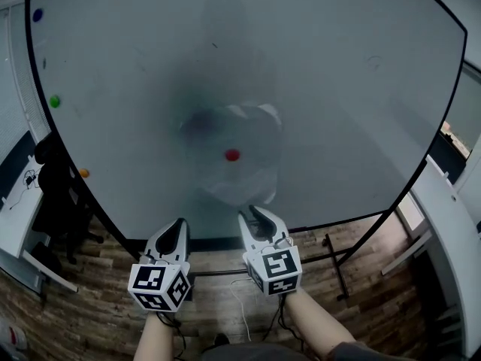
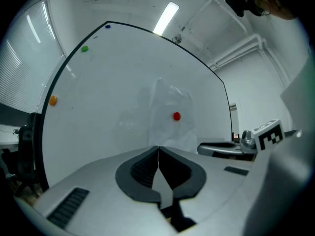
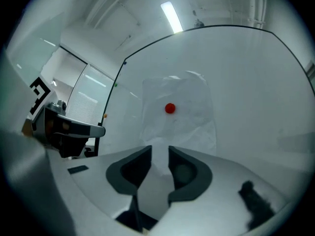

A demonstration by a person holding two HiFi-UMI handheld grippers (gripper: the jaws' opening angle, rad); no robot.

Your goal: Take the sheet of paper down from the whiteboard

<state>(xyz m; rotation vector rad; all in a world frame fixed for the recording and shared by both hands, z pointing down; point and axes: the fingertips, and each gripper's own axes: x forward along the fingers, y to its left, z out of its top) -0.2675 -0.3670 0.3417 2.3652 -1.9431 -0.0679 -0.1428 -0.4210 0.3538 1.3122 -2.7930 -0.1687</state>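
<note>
A creased white sheet of paper [image 1: 239, 153] [image 2: 170, 114] [image 3: 178, 114] hangs on the whiteboard [image 1: 338, 89], pinned by a red magnet [image 1: 232, 155] [image 2: 176, 116] [image 3: 170, 108]. Both grippers are held level in front of the board, below the sheet and apart from it. My left gripper [image 1: 178, 229] [image 2: 158, 149] has its jaws pressed together with nothing between them. My right gripper [image 1: 254, 216] [image 3: 160, 151] has a narrow gap between its jaws, nothing in it; it points at the sheet's lower edge.
Blue [image 1: 37, 13], green [image 1: 54, 101] and orange [image 1: 83, 173] magnets sit along the whiteboard's left edge. The board's stand legs [image 1: 338, 265] rest on the wood floor. A black chair [image 1: 56, 194] and desk stand at left, a white table [image 1: 451, 224] at right.
</note>
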